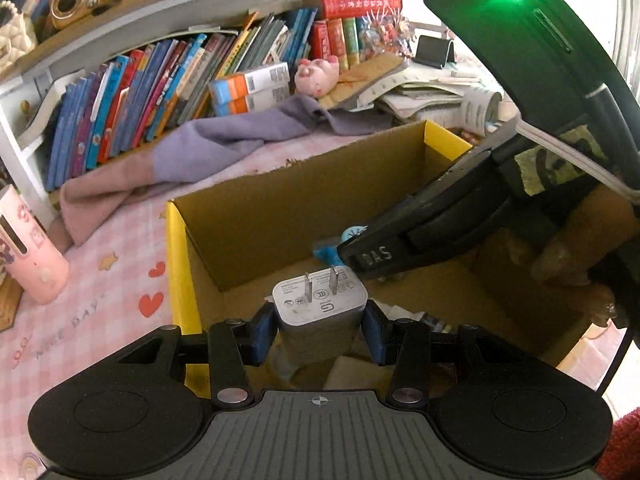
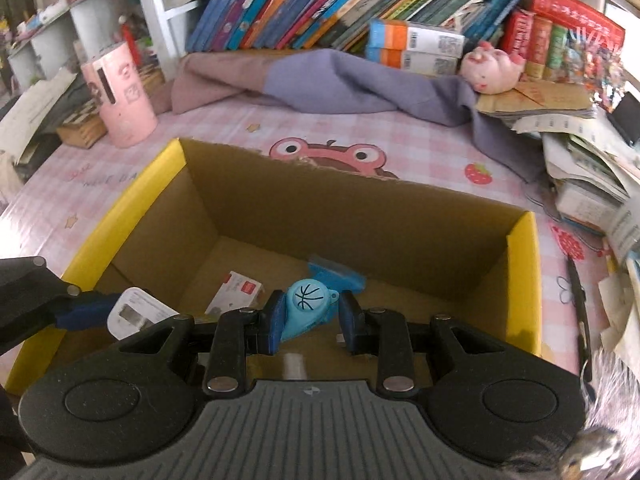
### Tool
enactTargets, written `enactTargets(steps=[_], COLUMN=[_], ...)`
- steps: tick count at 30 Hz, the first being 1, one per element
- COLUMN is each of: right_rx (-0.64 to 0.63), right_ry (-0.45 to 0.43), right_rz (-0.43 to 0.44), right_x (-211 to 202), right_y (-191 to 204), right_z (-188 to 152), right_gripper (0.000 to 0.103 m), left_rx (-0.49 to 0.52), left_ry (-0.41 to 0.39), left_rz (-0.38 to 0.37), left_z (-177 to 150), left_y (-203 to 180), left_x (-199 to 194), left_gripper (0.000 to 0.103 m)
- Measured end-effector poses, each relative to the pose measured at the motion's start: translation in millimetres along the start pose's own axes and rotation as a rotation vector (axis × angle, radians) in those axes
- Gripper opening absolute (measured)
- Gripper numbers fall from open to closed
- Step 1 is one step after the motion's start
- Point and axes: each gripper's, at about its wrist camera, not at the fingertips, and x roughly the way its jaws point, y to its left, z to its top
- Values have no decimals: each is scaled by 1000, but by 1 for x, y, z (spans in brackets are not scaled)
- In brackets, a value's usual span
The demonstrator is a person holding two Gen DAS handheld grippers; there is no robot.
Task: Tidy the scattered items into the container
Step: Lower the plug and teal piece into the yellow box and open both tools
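An open cardboard box (image 1: 280, 196) with yellow end flaps stands on the pink checked table; it also shows in the right wrist view (image 2: 360, 216). My left gripper (image 1: 320, 330) is shut on a white two-pin charger plug (image 1: 320, 304) and holds it over the box's near left part. My right gripper (image 2: 310, 318) is shut on a light blue basketball-print toy (image 2: 306, 306) over the box interior. The right gripper's body (image 1: 440, 220) reaches into the box from the right in the left wrist view. The plug (image 2: 136, 316) shows at lower left in the right wrist view.
Inside the box lie a small white and red carton (image 2: 236, 292) and a blue item (image 2: 340, 274). Behind stand a pink cylinder (image 2: 120, 96), a purple-pink cloth (image 2: 320, 80), a pink pig plush (image 2: 492, 70), rows of books (image 2: 320, 4) and a paper pile (image 2: 580, 160). A pen (image 2: 578, 300) lies right of the box.
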Motion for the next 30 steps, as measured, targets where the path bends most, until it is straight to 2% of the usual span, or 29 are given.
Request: enactTargets(steps=[4,9,13,20,30], right_rx=[-9,-14,-1,45,70], right_ry=[16,20,-11,-114,-298], right_rz=[9,11,8,-7,-68], right_x=[7,9,0,-35,-97], right_y=[1,2,3,13,55], right_z=[0,0,0,-6,-32], right_gripper=[27,27,36,42,47], left_rx=[-5,-29,-39,-99,-262], left_ry=[1,-53,-93,-179,-301], left_rz=[-1,-10,13,45,129], left_z=[-1,0,-2,-13,-47], left_y=[-3,0,2,14,52], left_x=[2,-9,-23,-61,-128], left_gripper=[45,47,51,62,75])
